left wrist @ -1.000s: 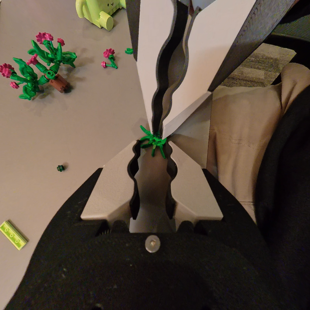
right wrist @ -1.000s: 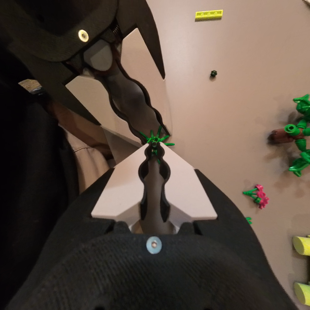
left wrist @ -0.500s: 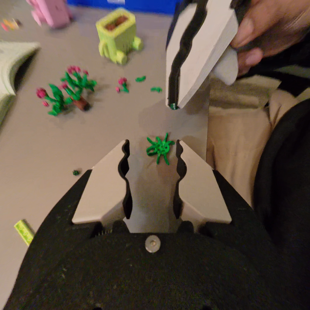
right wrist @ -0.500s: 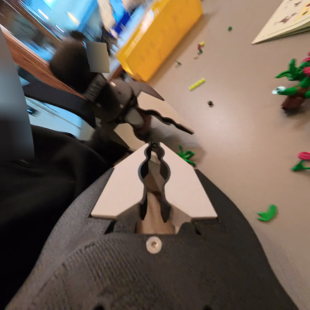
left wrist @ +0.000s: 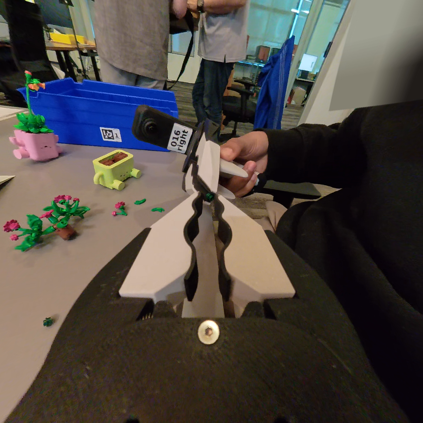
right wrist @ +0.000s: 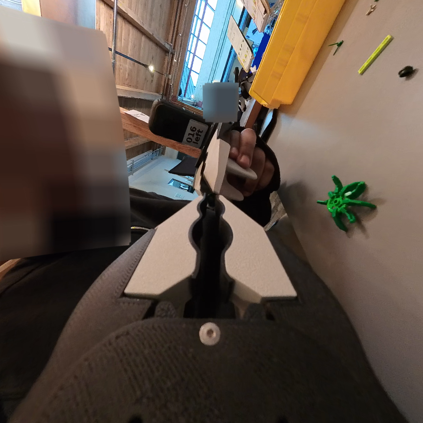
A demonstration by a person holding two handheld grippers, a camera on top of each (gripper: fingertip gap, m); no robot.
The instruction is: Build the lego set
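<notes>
Both tongs, right and left, pinch one small green piece tip-to-tip.

Left gripper and right gripper tip-to-tip — small green piece between.

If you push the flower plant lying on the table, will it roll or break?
The flower plant probably won't roll: it lies on its side with stems and leaves splayed out, so it would likely slide or pivot instead. It looks light for its size. Its thin stems and small pink blooms seem clipped on, so a hard push might pop some off, like the loose sprig nearby.
</notes>
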